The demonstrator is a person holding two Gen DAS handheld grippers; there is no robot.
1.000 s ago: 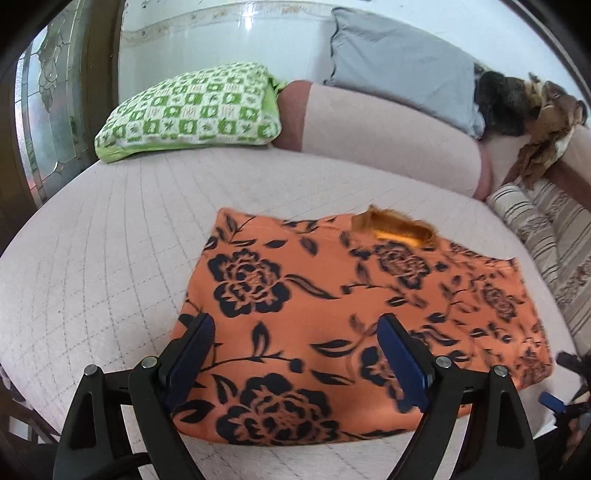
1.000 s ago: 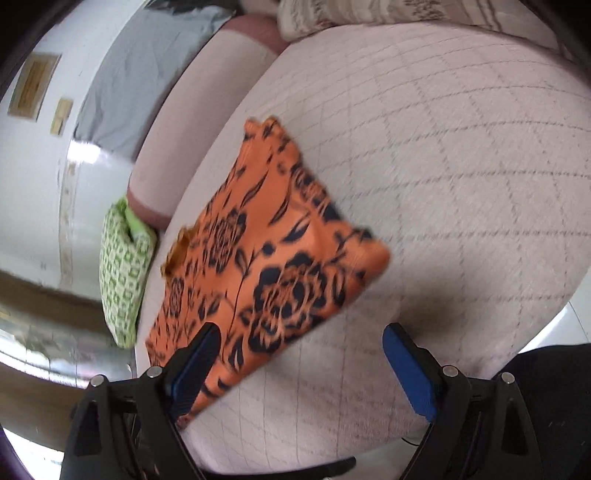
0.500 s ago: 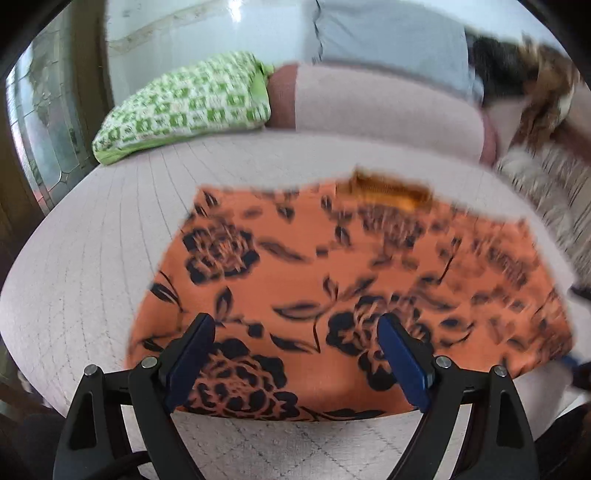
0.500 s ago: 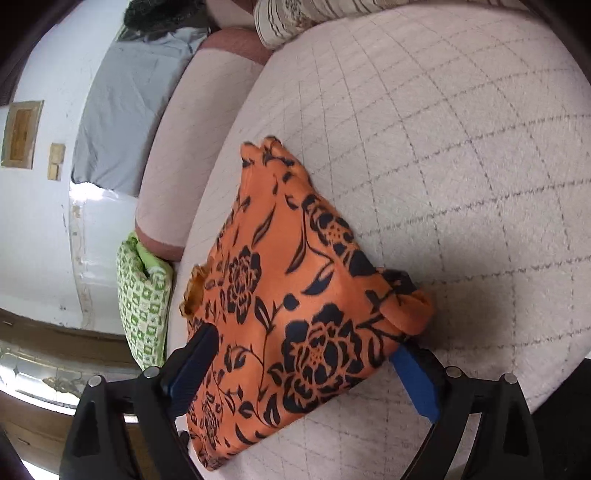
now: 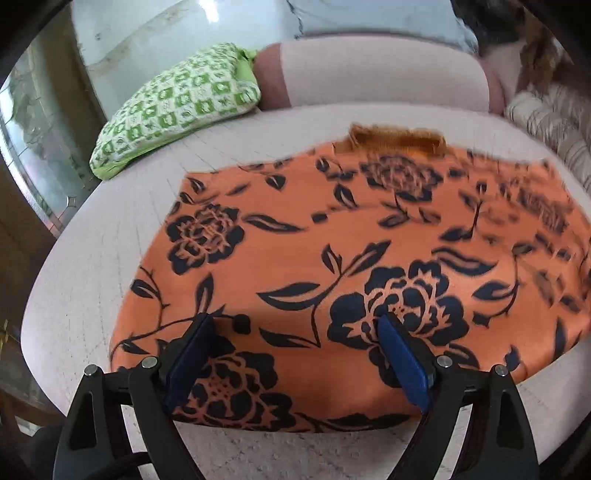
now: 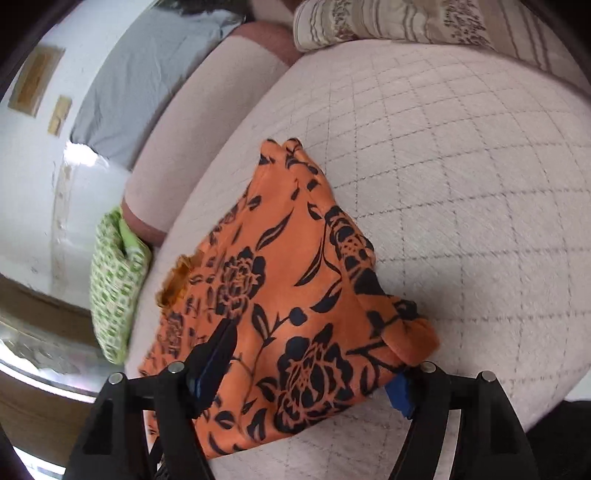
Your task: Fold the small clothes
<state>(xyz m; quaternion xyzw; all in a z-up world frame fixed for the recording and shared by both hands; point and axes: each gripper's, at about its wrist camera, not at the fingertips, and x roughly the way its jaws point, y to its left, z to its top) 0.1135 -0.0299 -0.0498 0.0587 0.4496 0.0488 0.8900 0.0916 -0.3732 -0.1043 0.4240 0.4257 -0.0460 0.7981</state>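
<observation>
Orange floral garment (image 5: 369, 258) lies spread flat on the quilted cushion (image 5: 92, 258), black flower-and-leaf print facing up, small gathered neck opening at its far edge. Left view is motion-blurred toward the far and right side, so detail there is unreliable.

Left gripper (image 5: 295, 354): jaws wide apart, over the near hem of the garment. Blue pads sit above the cloth, nothing clamped between them.

Right gripper (image 6: 314, 373): jaws have just been closing and straddle the garment's near right corner, which is bunched into a raised fold (image 6: 410, 332). Left finger sits on top of the print, right blue pad is partly tucked under the bunched edge. Cloth is between the jaws, but a visible gap remains at the pads, so no firm pinch yet.

Green checked pillow (image 5: 173, 107) rests at the far left of the cushion, against the bolster (image 5: 388, 74), well apart from the garment. Striped cushion (image 6: 399, 22) sits at the far right.
</observation>
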